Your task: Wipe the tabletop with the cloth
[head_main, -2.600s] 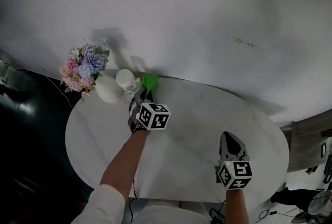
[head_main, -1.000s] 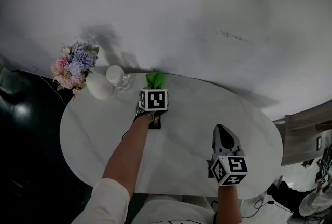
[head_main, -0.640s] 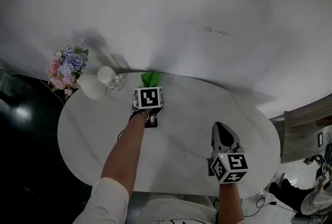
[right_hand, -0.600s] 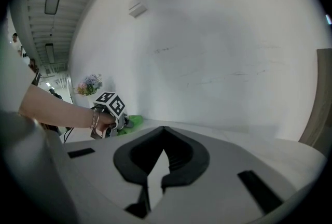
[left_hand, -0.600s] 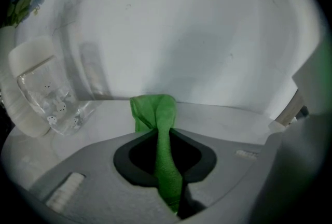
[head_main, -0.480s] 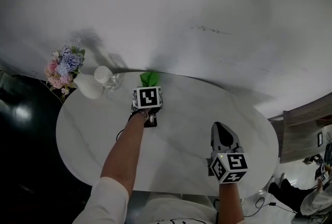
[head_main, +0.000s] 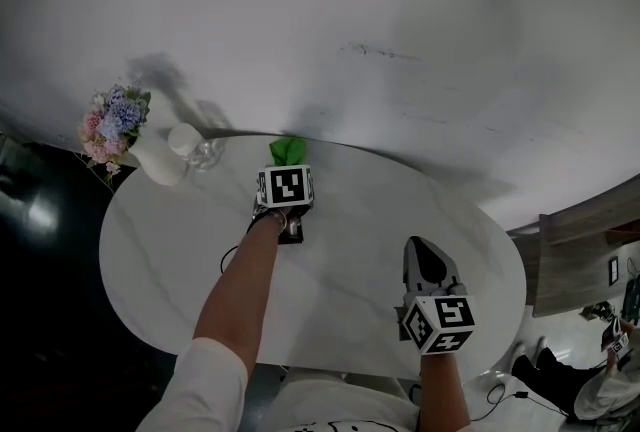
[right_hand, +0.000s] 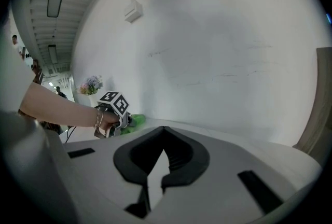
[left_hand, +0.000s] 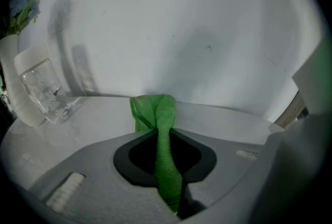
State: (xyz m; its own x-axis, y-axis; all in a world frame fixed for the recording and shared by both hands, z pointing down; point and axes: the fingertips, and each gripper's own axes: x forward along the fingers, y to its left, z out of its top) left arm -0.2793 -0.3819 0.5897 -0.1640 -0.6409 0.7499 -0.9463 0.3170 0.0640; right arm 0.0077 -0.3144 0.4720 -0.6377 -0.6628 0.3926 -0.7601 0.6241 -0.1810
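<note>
The left tongs (left_hand: 164, 132) are clamped on the green cloth (left_hand: 155, 111). Its bunched free end spills out at their 12 o'clock and rests on the white tabletop (head_main: 350, 250) near the far edge, likely so it can be dragged across. The right tongs (right_hand: 164, 132), pressed together and empty, hover at 4 o'clock, probably out of the wiping path. A vase (head_main: 155, 163) and a glass (head_main: 205, 155) stand at 10 o'clock.

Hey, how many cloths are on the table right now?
1: the green cloth at the table's far edge, clamped in the left gripper. None other shows.
</note>
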